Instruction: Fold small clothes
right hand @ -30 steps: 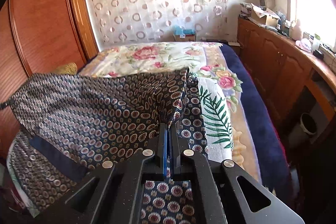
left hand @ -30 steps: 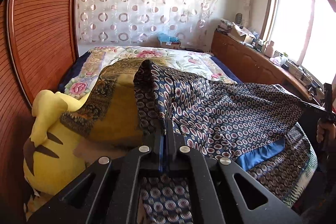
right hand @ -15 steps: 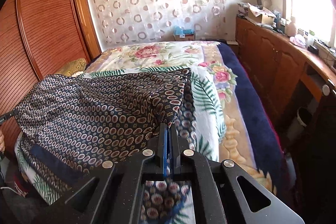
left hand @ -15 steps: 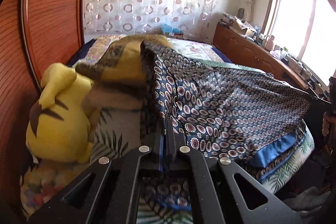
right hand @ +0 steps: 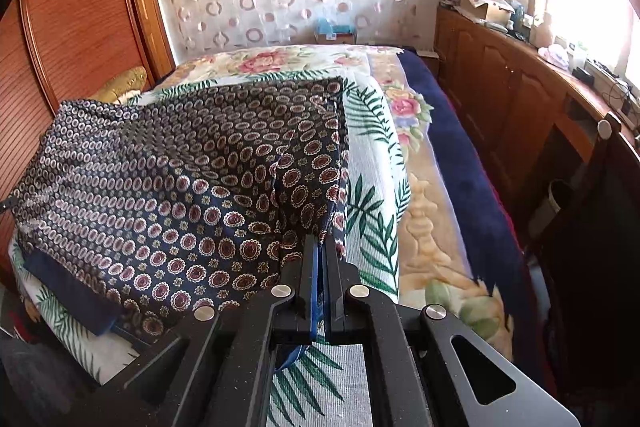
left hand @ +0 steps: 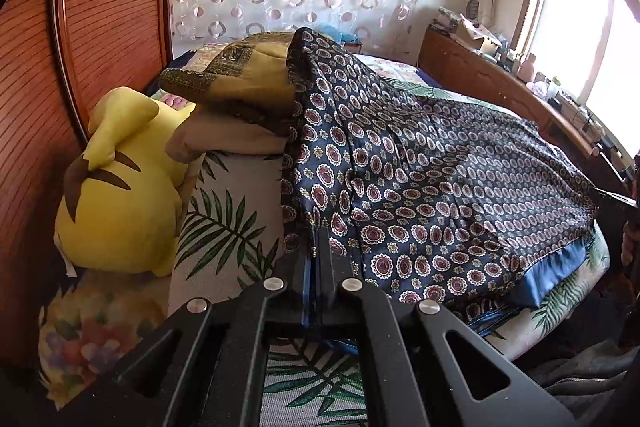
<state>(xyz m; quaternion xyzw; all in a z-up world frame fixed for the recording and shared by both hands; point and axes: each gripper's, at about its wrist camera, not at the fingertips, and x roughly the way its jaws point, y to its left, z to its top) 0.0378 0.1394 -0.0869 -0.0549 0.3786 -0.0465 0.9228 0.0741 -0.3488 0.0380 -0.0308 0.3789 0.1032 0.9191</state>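
A navy patterned garment (left hand: 420, 179) with red and white medallions and a plain blue hem lies stretched across the near end of the bed. My left gripper (left hand: 318, 233) is shut on its left edge. At the opposite end my right gripper (right hand: 322, 241) is shut on the garment (right hand: 180, 179) too, pinching its right edge. The cloth spans between both grippers and rests low on the leaf-print sheet (right hand: 372, 187). A hand with the right gripper shows at the far right edge of the left wrist view.
A yellow plush toy (left hand: 116, 187) and an olive-gold cushion (left hand: 240, 79) sit at the left by the wooden wardrobe (left hand: 100, 7). A floral blanket (right hand: 280, 61) covers the far bed. A wooden cabinet (right hand: 520, 99) runs along the right under the window.
Both grippers came forward and down with the garment. The cloth, held up in the air before, now lies spread low over the bed.
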